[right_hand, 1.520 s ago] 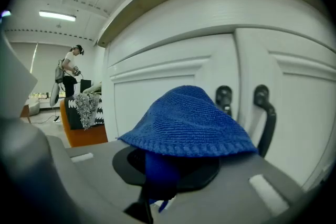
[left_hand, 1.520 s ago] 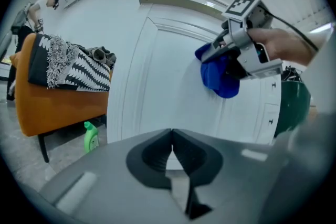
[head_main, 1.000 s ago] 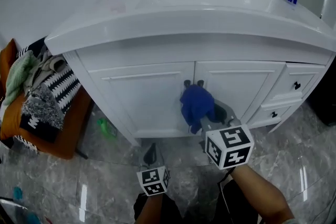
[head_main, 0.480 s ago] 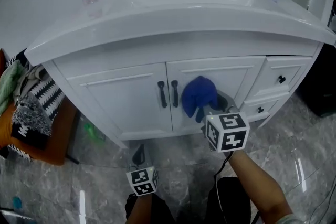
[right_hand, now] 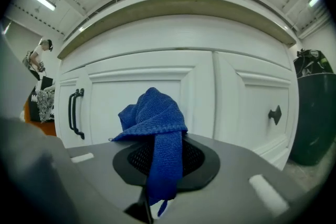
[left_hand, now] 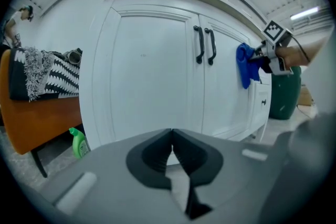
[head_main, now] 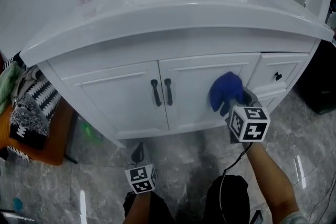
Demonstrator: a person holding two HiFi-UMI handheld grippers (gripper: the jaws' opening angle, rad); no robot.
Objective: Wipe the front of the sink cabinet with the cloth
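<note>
Right gripper: jaws clamped tight on the blue cloth, a strip of it trailing down between them and the bunched rest piled up over the tips.
Cloth position: straight ahead of the right jaws, and in the head view it sat bunched against the right-hand door of the sink cabinet, close to that door's right edge.
Contact: from the left gripper view the cloth looked pressed on the cabinet front, though the exact touch was hard to judge.
Door handles: two dark bars, off to the left of the right jaws and clear of the cloth.
Drawer knob: off to the right of the right jaws, on the drawer front beside the door.
Dark bin: far right of those jaws, past the cabinet's end.
Left gripper: jaws pressed together at the tips, nothing between them.
Left gripper placement: held low, short of the cabinet, with the left-hand door ahead of its jaws.
Green bottle: down on the floor to the left of the left jaws, beside the cabinet's corner.
Orange seat: further left, with black-and-white fabric lying on it.
</note>
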